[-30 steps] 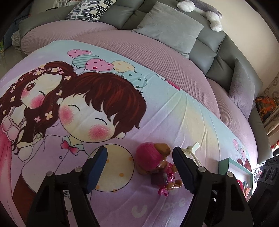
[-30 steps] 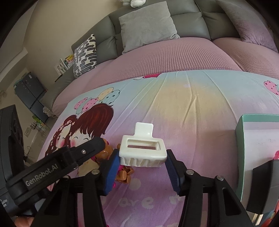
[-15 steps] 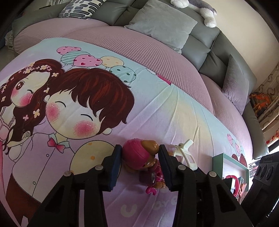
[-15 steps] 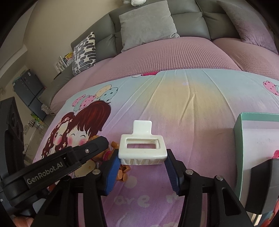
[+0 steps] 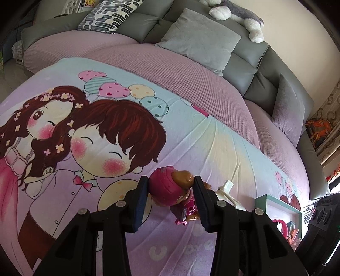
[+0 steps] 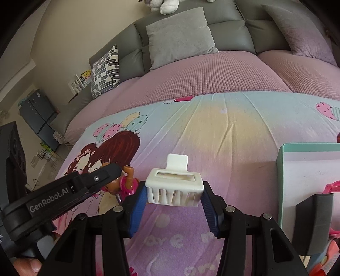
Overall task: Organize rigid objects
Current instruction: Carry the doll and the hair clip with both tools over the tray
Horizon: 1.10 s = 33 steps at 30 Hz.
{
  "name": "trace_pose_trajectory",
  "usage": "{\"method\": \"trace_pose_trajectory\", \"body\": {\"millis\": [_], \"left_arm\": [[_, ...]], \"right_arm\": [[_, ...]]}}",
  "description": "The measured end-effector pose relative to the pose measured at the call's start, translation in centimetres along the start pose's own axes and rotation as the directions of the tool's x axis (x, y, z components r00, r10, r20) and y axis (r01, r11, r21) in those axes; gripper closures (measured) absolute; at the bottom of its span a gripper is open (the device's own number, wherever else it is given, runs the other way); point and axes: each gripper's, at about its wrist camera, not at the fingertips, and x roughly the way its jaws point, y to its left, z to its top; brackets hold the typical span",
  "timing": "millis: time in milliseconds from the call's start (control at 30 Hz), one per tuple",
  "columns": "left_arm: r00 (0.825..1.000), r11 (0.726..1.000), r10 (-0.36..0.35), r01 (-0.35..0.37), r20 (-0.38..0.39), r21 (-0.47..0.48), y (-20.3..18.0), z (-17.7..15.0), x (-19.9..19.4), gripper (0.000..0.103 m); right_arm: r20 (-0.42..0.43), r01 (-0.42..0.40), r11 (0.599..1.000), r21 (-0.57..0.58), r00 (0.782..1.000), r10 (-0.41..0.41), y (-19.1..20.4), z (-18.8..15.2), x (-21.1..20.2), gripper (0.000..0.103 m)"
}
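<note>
My left tool (image 5: 171, 199) is clenched on the toy dog figure (image 5: 170, 187): both dark pads press its pink-helmeted head, brown snout poking out toward the far side between them. The figure's pink body hangs below the pads, over the cartoon blanket (image 5: 119, 135) spread on the bed. In the right wrist view I see the same figure (image 6: 122, 183) just left of my right tool, partly hidden behind the left tool's black finger.

My right tool (image 6: 174, 203) is grasping the white plastic holder (image 6: 174, 189), a small slotted basket with a flat tab rising from its far edge. The blue pads bear on its two short ends, and the holder sits level between them, open slot facing up. I cannot tell whether its underside touches the blanket or is clear of it. From the left wrist view only a bit of the holder (image 5: 227, 190) shows, just right of the figure.

To the right lies the teal-rimmed box (image 6: 280, 169), near my right tool but apart from it, with pink items inside at its right side. In the left view the box (image 5: 276, 203) lies at the right, beyond the holder. Grey cushions (image 6: 180, 36) and a patterned pillow (image 6: 105, 72) line the far sofa back, with a plush toy (image 5: 235, 17) on top.
</note>
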Motion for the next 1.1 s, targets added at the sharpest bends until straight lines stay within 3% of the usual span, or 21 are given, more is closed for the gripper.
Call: {"method": "trace_pose_trajectory", "body": {"millis": [600, 867, 1100], "left_arm": [[0.995, 1.0, 0.008, -0.011, 0.1, 0.025, -1.8, 0.1, -4.5, 0.059], [0.992, 0.998, -0.017, 0.009, 0.124, 0.062, -3.8, -0.5, -6.1, 0.059], [0.989, 0.991, -0.06, 0.043, 0.133, 0.129, -6.9, -1.2, -6.9, 0.059]], "right_arm": [[0.078, 0.046, 0.999, 0.019, 0.996, -0.047, -0.7, 0.4, -5.3, 0.05], [0.104, 0.103, 0.992, 0.068, 0.989, -0.11, -2.9, -0.6, -8.8, 0.05], [0.147, 0.203, 0.974, 0.105, 0.965, -0.217, -5.2, -1.1, -12.6, 0.05]]}}
